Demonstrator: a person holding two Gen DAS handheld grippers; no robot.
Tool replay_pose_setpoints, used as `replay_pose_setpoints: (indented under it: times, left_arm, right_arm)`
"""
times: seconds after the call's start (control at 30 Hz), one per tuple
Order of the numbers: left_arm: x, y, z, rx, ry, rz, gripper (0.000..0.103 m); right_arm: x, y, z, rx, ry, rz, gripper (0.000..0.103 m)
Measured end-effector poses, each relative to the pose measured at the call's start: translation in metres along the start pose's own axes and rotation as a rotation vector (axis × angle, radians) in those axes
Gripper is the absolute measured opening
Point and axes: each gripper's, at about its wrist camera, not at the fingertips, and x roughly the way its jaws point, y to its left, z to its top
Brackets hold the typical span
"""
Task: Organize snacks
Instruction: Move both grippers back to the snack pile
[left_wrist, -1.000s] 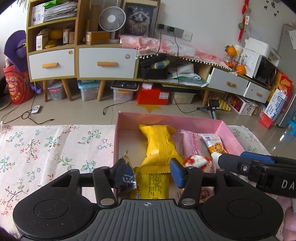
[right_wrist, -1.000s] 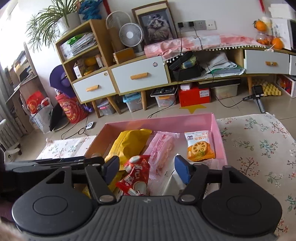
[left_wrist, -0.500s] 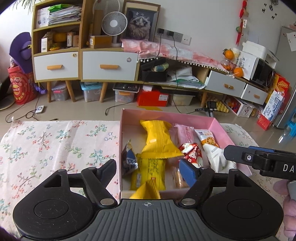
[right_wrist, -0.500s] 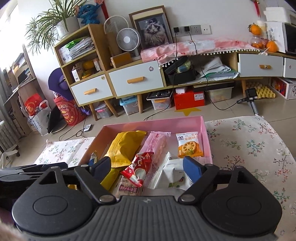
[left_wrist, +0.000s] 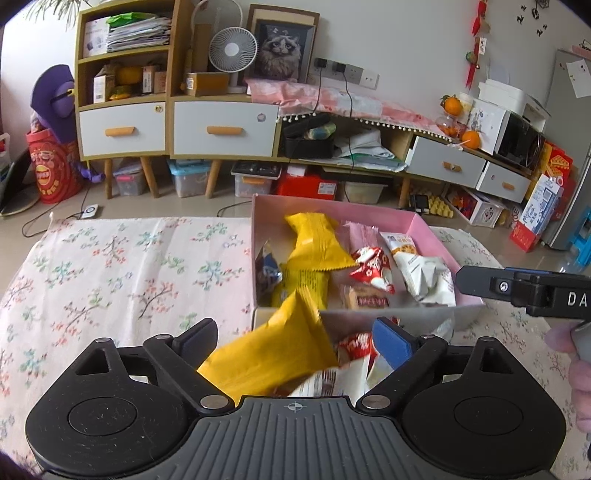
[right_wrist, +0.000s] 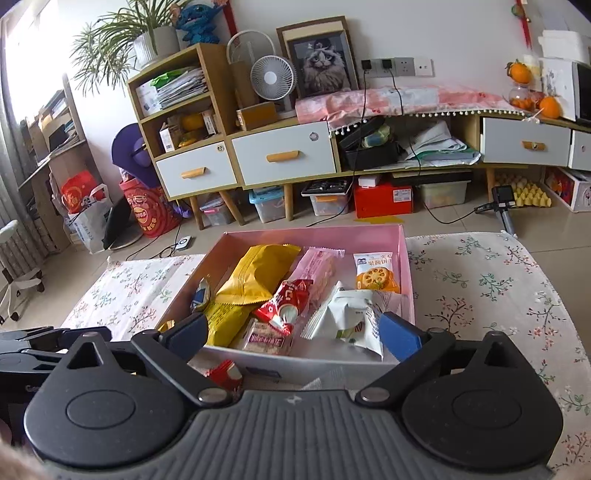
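Observation:
A pink box (left_wrist: 406, 218) on the flowered cloth holds several snacks: a yellow packet (left_wrist: 314, 240), a red one (left_wrist: 373, 266) and a white one (left_wrist: 424, 273). In front of its near wall lie loose snacks, among them a big yellow packet (left_wrist: 273, 354). My left gripper (left_wrist: 293, 332) hangs over these, jaws opening, pads touching nothing. My right gripper (right_wrist: 295, 328) faces the same pink box (right_wrist: 404, 266), jaws opening, empty, above a red packet (right_wrist: 286, 306) and a white packet (right_wrist: 354, 314). A finger of the right gripper (left_wrist: 517, 288) shows in the left view.
The flowered cloth (left_wrist: 110, 266) spreads wide to the left of the box and also to the right (right_wrist: 487, 280). Behind the table are the floor, a cabinet with drawers (left_wrist: 221, 129) and storage bins. A person's hand (left_wrist: 580, 369) is at the right edge.
Both grippers have drawn back from the pink box while their jaws widened. The loose snacks in front of the box have come into view under the left gripper.

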Motion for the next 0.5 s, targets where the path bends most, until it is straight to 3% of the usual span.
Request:
replay_pose_setpoints:
  times: [0.5]
  left_arm:
    - [-0.018, 0.022, -0.044, 0.071, 0.031, 0.011, 0.098]
  right_arm:
    - [-0.011, 0.000, -0.022, -0.082, 0.018, 0.004, 0.103]
